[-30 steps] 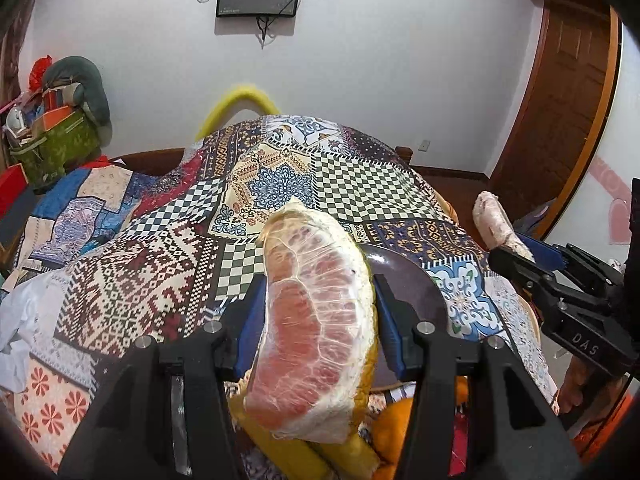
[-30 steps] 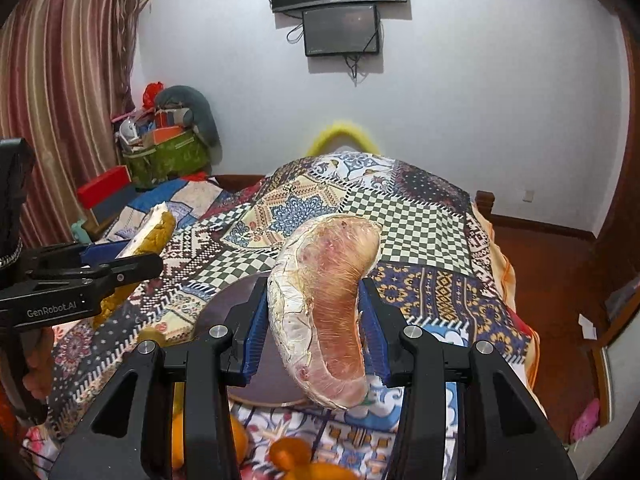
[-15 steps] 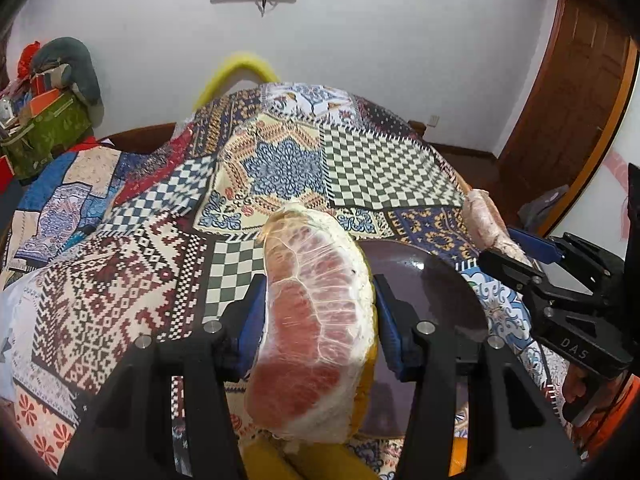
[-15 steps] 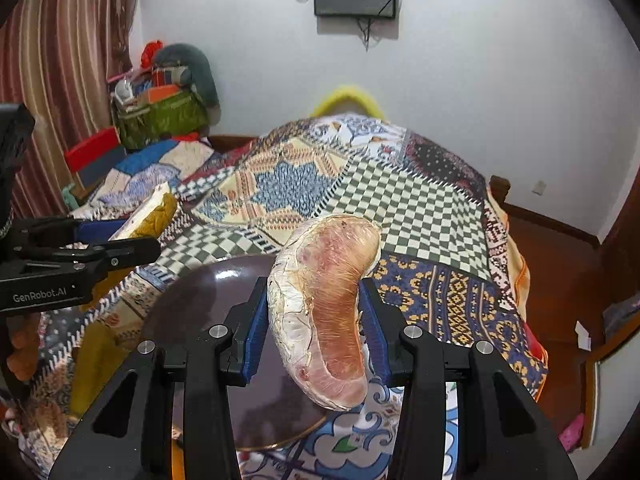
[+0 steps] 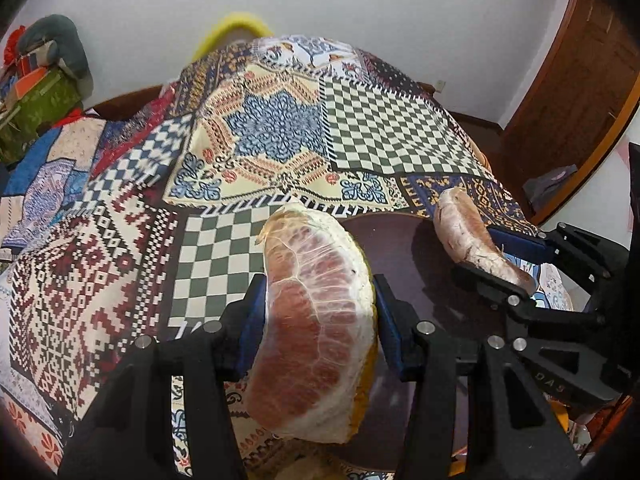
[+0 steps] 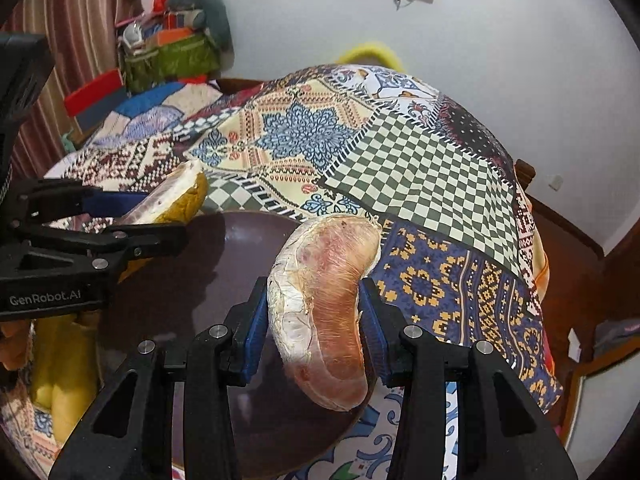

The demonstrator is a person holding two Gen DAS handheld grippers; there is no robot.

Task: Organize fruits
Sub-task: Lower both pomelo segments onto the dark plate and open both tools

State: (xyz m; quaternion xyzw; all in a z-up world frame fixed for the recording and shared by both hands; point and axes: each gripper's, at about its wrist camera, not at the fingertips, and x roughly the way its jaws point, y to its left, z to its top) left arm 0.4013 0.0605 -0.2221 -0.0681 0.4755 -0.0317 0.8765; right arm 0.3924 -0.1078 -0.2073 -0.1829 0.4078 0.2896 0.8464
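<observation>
Patchwork cloth, dark plate centre frame. My left gripper clamps the rind-backed pomelo wedge, my right gripper the peeled pomelo segment; I'd lower both flat, apart, before letting go.

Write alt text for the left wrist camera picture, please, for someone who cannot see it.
Black tongs grip a large peeled pomelo wedge, pink flesh showing, above a dark round plate on a patchwork quilt. At right, a second pair of tongs holds a slimmer pomelo segment over the same plate.

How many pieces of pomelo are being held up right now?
2. A wedge with rind in the left gripper; a peeled segment in the right gripper. More fruit may be hidden below.
</observation>
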